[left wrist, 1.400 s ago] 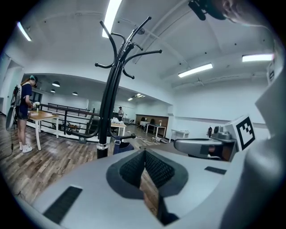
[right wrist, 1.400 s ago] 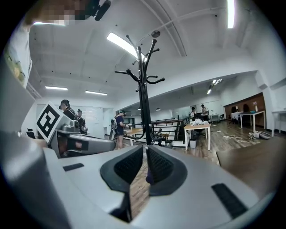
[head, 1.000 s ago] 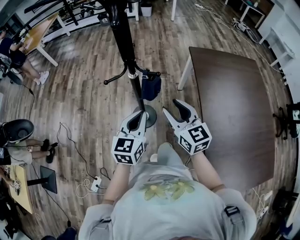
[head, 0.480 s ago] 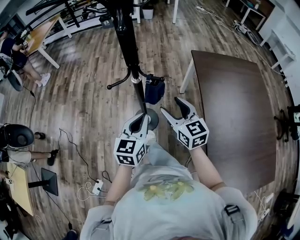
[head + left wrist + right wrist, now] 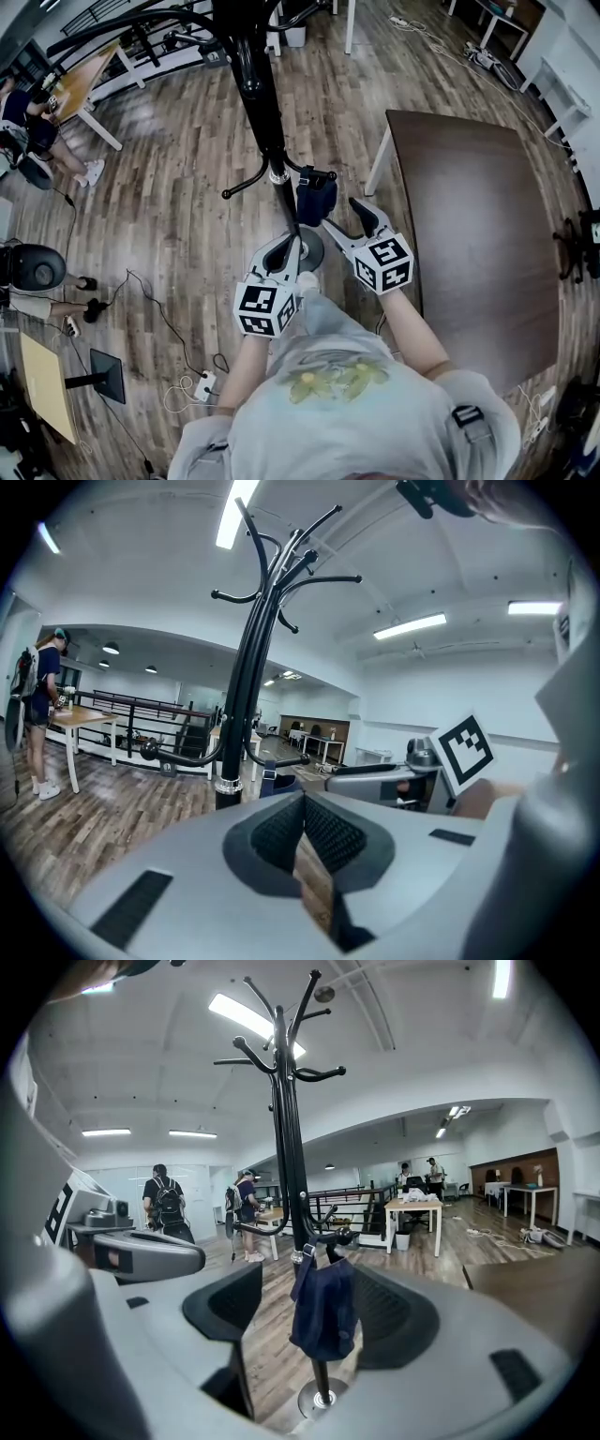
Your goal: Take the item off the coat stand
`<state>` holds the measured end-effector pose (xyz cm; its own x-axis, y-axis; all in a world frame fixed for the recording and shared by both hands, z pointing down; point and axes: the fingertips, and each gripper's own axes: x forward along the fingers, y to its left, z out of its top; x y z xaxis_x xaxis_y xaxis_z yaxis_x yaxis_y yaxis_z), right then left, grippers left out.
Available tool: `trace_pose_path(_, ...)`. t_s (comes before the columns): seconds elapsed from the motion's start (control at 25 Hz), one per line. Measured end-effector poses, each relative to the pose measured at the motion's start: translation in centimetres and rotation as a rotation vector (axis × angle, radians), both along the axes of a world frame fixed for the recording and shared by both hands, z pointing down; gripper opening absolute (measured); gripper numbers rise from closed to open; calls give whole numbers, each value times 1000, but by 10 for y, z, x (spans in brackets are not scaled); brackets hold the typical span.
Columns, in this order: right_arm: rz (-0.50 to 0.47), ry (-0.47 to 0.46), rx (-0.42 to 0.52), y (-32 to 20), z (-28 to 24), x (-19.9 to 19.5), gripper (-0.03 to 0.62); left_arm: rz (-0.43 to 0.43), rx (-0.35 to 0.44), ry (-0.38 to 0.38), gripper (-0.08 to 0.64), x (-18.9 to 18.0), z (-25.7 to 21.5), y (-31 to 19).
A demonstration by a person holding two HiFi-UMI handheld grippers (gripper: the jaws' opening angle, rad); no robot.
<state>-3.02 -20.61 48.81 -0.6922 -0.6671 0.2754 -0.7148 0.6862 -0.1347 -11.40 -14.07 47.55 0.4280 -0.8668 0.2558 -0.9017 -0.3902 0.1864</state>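
A black coat stand (image 5: 262,103) rises from a round base (image 5: 311,253) on the wood floor. A navy blue bag (image 5: 316,195) hangs by its strap from a low hook on the pole. My right gripper (image 5: 341,213) is just right of the bag, its jaws opening with nothing pressed between them. In the right gripper view the bag (image 5: 323,1312) hangs a little ahead, framed by the two spread pads of the right gripper (image 5: 314,1309). My left gripper (image 5: 286,246) is over the base, and its pads meet on nothing (image 5: 303,803). The pole (image 5: 239,714) stands ahead of it.
A dark brown table (image 5: 469,216) with white legs stands to the right, close to the stand. Cables and a power strip (image 5: 202,384) lie on the floor at the lower left. People stand by a wooden table (image 5: 84,70) at the far left.
Both grippers have come closer to the stand and the bag. The right gripper's jaws have spread a little wider and now sit beside the bag.
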Motion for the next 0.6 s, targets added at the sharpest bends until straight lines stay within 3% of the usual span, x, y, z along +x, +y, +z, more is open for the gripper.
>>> trace_pose_path(0.6,11,79,-78,-47,46,-10,298,-11,-24,-8,15,-9,8,-18)
